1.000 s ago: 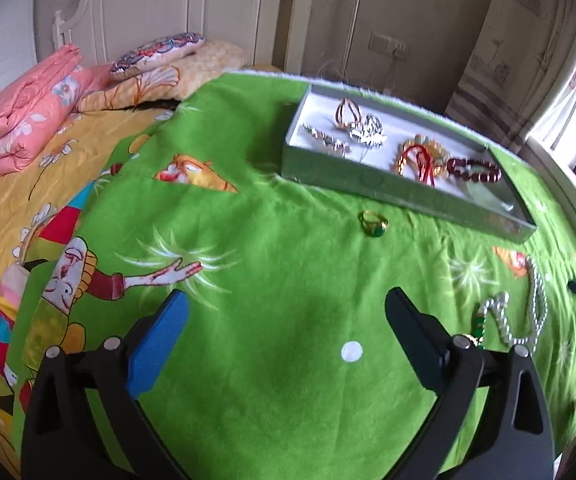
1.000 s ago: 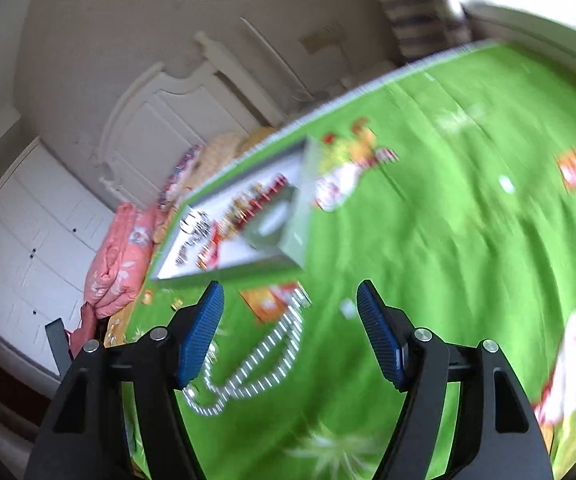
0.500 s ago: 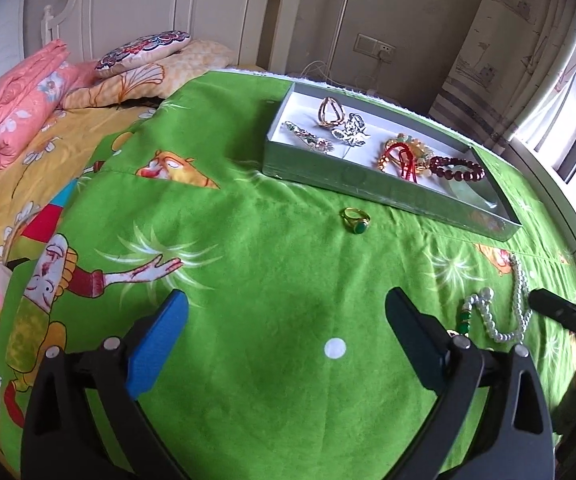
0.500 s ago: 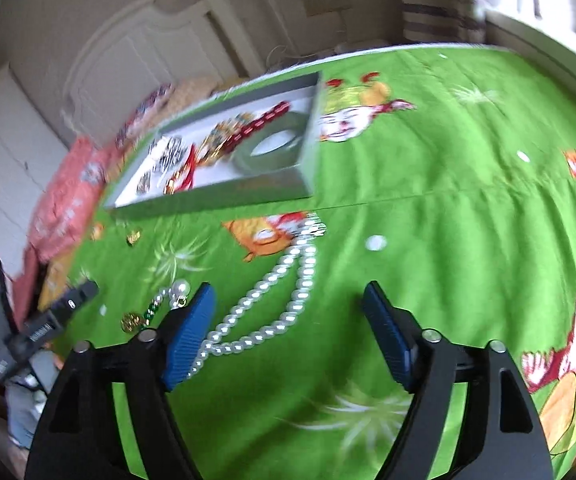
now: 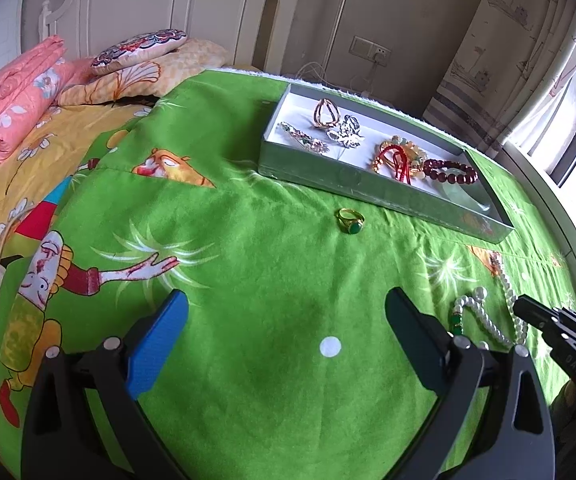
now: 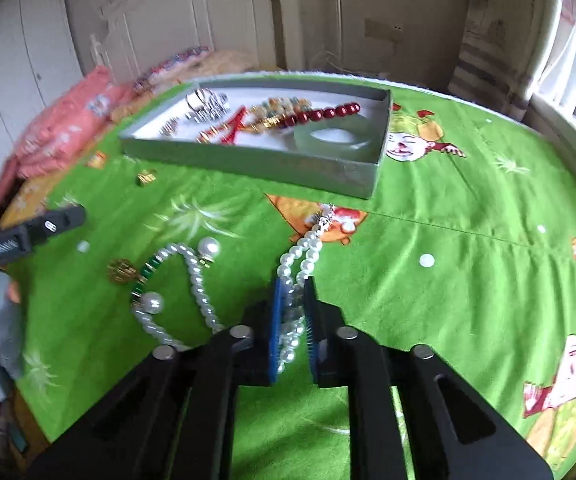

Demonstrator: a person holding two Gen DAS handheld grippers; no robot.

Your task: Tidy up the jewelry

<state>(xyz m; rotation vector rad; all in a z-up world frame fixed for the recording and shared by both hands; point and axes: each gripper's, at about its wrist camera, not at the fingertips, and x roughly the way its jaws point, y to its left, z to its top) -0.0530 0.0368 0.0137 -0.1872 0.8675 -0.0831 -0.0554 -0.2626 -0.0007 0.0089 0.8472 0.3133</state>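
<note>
Green blanket (image 6: pixel 427 200) covers the bed; right tool (image 6: pixel 292 292) closing, seemingly pinching pearl necklace (image 6: pixel 305 252); left tool (image 5: pixel 286 312) open.

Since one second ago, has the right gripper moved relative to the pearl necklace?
Yes. The right gripper has come forward over the pearl necklace, jaws closing on its strands, toward the grey tray.

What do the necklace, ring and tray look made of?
Necklace: round, glossy white beads, pearl or imitation; can't tell which. Right gripper is closing on its doubled strand.
Ring: shiny yellow metal band, gold-coloured, with an opaque green stone or glass.
Tray: matte grey walls with crisp folded corners and a white floor, probably cardboard.
</note>
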